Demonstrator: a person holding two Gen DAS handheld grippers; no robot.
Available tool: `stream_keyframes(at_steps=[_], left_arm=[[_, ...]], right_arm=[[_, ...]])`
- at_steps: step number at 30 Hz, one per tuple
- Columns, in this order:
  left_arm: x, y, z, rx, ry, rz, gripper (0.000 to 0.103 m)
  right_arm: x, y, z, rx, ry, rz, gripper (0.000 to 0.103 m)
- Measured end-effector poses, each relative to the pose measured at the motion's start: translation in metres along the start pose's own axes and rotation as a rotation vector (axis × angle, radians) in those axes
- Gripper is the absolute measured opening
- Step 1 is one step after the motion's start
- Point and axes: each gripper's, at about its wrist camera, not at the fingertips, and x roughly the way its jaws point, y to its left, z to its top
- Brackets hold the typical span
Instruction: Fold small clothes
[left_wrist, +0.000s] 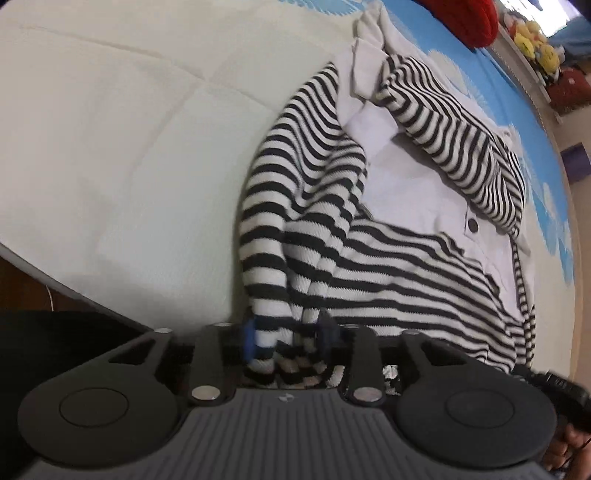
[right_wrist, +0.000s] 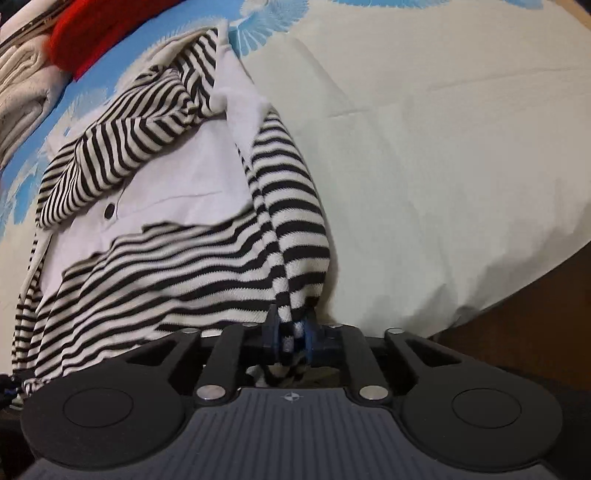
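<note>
You have the striped top by its near hem, one corner in each claw, and that is about as far as the fold has got. Your left claw is narrowed on a bunched roll of striped knit, the blue pads pressing it from both sides. Your right claw is pinched tighter on a thinner twist of the same fabric at the other corner. Both claws point steeply down at the bed, and the cloth runs away from them up across the pale sheet.

The garment lies spread on the bed, partly on the plain cream area and partly over the blue-patterned part of the cover. It is not flat: the white panel with a dark button shows in the middle, one striped sleeve lies folded in across it, and the side edge near your left claw is rumpled into ridges.

By my reading, the sleeves look at least partly tucked in, so what remains is the main fold: carry the held hem up over the body towards the collar end, lay it down evenly, then let go and smooth it. A red item and folded pale cloth sit beyond, perhaps finished pieces, though I cannot tell
</note>
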Motion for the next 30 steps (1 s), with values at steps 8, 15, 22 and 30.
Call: stream_keyframes(at_steps=[8,15,22,30], left_arm=[[0.01,-0.002,-0.003,0.009,0.019,0.043,0.038],[-0.001,-0.013,-0.008,0.079,-0.042,0.007,0.009],[0.008,-0.004,-0.005,0.026,0.021,0.012,0.027],[0.01,-0.002,-0.004,0.03,0.015,0.022,0.027]], right_arm=[[0.014,0.005,-0.004,0.012,0.065,-0.008,0.038],[-0.004,0.006,-0.004,0.019,-0.017,0.044,0.007],[0.001,0.001,-0.009,0.049,-0.002,-0.005,0.02],[0.005,0.003,-0.012,0.014,0.027,-0.027,0.026]])
